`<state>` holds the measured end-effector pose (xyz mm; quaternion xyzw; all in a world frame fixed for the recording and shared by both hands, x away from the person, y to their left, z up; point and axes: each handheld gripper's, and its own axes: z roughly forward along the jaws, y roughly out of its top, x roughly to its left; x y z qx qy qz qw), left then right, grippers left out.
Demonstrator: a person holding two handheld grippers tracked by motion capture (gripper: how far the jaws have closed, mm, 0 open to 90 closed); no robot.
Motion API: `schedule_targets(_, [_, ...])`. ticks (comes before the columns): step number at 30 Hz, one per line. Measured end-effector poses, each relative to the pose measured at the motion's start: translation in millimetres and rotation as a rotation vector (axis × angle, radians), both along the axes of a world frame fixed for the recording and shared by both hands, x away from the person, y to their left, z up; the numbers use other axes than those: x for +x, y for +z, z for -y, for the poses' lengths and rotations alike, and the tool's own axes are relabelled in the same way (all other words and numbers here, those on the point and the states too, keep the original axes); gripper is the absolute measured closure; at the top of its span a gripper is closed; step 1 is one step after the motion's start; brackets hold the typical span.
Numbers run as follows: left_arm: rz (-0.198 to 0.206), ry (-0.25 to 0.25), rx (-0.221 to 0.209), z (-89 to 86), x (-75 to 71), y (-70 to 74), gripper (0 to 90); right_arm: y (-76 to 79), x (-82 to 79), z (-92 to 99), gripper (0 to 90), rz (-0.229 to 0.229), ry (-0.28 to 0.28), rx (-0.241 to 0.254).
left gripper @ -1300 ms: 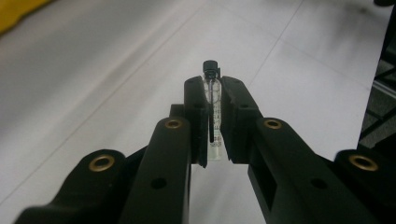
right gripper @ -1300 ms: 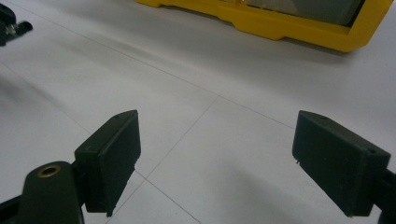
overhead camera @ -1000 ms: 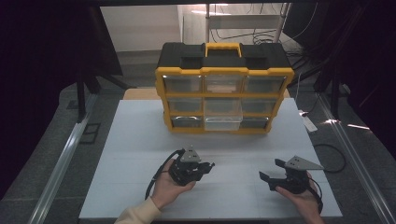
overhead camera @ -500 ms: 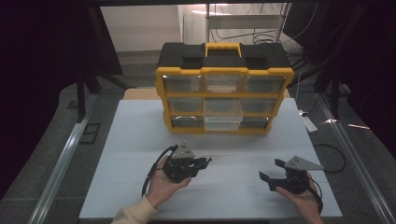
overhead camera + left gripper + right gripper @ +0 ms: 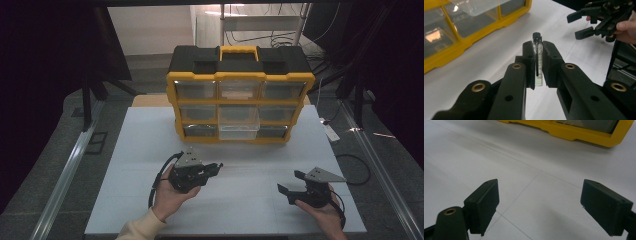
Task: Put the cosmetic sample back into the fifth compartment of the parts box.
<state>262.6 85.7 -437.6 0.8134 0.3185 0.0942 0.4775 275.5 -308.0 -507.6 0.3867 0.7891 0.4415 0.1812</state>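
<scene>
My left gripper (image 5: 538, 47) is shut on a small clear glass vial (image 5: 538, 62) with a black cap, which stands up between the pads. From above, the left gripper (image 5: 216, 167) hovers over the near-left part of the white table (image 5: 250, 210), jaws pointing right. Over the near-right part, my right gripper (image 5: 289, 181) is open with nothing between its jaws. In its own view the right gripper (image 5: 540, 202) faces bare table. It also appears far off in the left gripper view as the right gripper (image 5: 575, 26), held by a hand.
A yellow and black drawer organizer (image 5: 240, 100) stands at the back middle of the table, with its bottom middle clear drawer (image 5: 239, 131) pulled partly out. Metal rails run along both sides of the table. A cable lies off the right edge.
The left gripper with the vial has risen slightly and shifted a little to the left. The right gripper has stayed where it was.
</scene>
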Motion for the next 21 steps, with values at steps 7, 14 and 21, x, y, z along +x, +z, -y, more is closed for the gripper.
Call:
schedule_targets(7, [0.02, 0.0, -0.045, -7.5, -0.4, 5.9, 80.9, -0.1, 0.1, -0.2, 15.4, 0.001, -0.001, -0.001])
schedule_targets(14, [0.038, 0.002, -0.067, -11.5, -1.0, 11.7, 80.9, -0.2, 0.1, -0.3, 15.4, 0.0, -0.001, 0.0])
schedule_targets(21, [0.055, 0.006, -0.094, -14.4, 0.8, 18.7, 80.8, -0.1, 0.3, 0.6, 15.4, 0.0, -0.001, 0.003])
